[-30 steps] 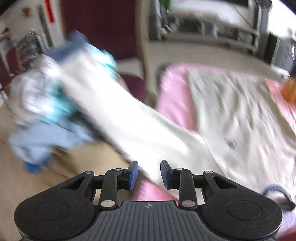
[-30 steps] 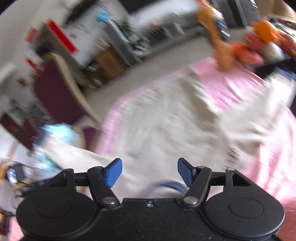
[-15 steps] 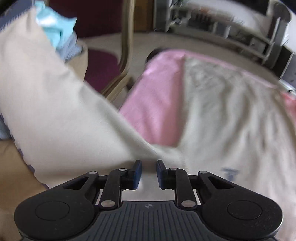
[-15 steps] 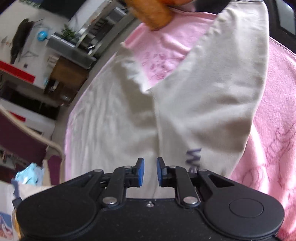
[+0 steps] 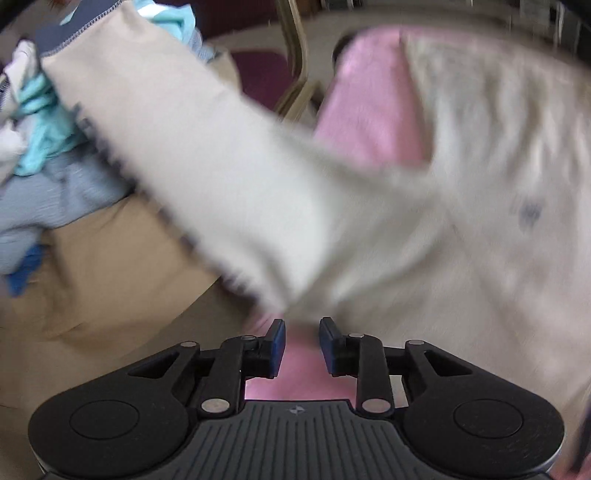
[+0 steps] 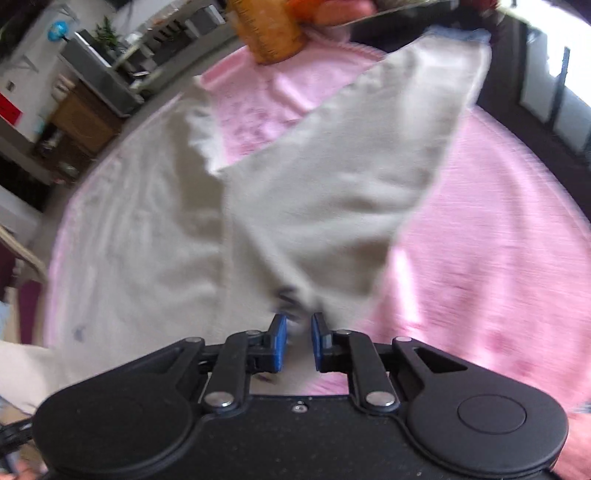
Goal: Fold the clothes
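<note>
Right gripper [image 6: 298, 341]: blue pads stand close together and pinch a bunched fold of the cream long-sleeved cotton shirt [image 6: 155, 229] near its dark printed lettering; the jaws have just been closing, cloth between them. Left gripper [image 5: 302, 347]: jaws narrow but parted, only pink cover visible in the gap, shirt edge just beyond the tips, nothing clamped. The shirt lies spread on the pink fleece blanket [image 6: 480, 206]. In the right wrist view one sleeve runs up and right across the blanket. In the left wrist view the other sleeve, with a grey stitched cuff, stretches up-left over a tan cushion [image 5: 110, 280] toward a pile of blue and turquoise clothes [image 5: 40, 147]. Behind: maroon chair with a pale wooden frame [image 5: 295, 66]. Far in the right view: orange plush toy [image 6: 269, 29], grey shelf unit [image 6: 99, 81]. Both frames motion-blurred.
</note>
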{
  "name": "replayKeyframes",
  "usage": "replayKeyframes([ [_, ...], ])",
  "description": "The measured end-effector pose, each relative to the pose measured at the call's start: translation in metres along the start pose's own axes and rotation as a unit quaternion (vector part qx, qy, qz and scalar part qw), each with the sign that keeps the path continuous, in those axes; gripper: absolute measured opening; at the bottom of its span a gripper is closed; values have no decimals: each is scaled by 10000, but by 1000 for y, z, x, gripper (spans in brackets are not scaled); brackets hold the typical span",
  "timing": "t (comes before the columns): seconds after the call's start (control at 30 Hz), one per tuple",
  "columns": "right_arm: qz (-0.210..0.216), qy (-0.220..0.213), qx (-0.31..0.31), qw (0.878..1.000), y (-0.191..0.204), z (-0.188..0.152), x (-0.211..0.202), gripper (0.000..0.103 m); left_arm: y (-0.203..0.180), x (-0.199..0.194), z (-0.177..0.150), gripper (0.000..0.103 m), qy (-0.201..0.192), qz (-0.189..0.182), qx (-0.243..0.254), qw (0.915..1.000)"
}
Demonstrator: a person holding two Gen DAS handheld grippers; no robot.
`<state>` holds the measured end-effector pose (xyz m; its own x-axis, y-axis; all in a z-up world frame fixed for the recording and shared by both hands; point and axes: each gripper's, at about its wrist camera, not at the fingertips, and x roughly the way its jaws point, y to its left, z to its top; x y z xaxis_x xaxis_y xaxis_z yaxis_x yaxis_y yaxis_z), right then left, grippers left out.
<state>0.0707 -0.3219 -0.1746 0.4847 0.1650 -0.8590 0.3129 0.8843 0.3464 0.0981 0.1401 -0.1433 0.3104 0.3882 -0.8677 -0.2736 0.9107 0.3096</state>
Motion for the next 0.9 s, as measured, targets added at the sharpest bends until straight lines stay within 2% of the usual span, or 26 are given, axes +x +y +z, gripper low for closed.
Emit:
replayKeyframes([
  [0.03,-271,-92,-27,9996,-2,-3,-6,17,2,-1,-5,19,89,80,0,9999],
  [0.07,-543,-183,-54,9983,-5,-5,-11,21,5,-7,-9,20,8,26,-58,10000],
  [0.1,-769,-277,-74,9966,-8,-8,-17,21,7,-15,-13,20,-223,-56,-114,9997],
  [0.13,-658,-378,-42,9971,-10,-9,-22,21,8,-25,-17,20,-484,-190,-171,9985],
  [0.17,-398,-435,-8,9983,-12,-9,-27,21,8,-35,-21,20,-771,-476,-218,9956],
  [0.23,178,-556,-95,9983,-9,-11,-33,22,3,-52,-28,23,-1211,-1208,-243,9850],
  [0.3,722,-456,-263,9960,3,-13,-27,22,-12,-50,-30,26,-1225,-1518,-86,9807],
  [0.33,981,-359,-352,9939,9,-14,-22,22,-21,-48,-32,26,-1191,-1545,15,9808],
  [0.43,1155,-102,-672,9910,32,-13,0,23,-37,-37,-39,28,-1001,-1231,359,9867],
  [0.57,898,-29,-1434,9856,44,-26,8,25,-43,-36,-50,31,-789,-931,708,9900],
  [0.67,625,215,-1790,9816,45,-36,-6,25,-36,-42,-65,31,-441,-986,701,9917],
  [0.73,377,388,-1931,9797,41,-45,-16,30,-33,-44,-72,30,-402,-1037,760,9909],
  [0.77,258,374,-1904,9807,38,-47,-20,49,-31,-47,-75,30,-455,-1083,739,9903],
  [0.8,138,361,-1877,9815,35,-49,-24,55,-27,-52,-78,29,-615,-1157,642,9893],
  [0.83,42,337,-1835,9824,32,-51,-27,55,-24,-57,-81,30,-775,-1231,544,9879],
  [0.9,226,94,-1482,9886,23,-45,-37,54,-16,-68,-87,30,-1094,-1378,349,9838],
])
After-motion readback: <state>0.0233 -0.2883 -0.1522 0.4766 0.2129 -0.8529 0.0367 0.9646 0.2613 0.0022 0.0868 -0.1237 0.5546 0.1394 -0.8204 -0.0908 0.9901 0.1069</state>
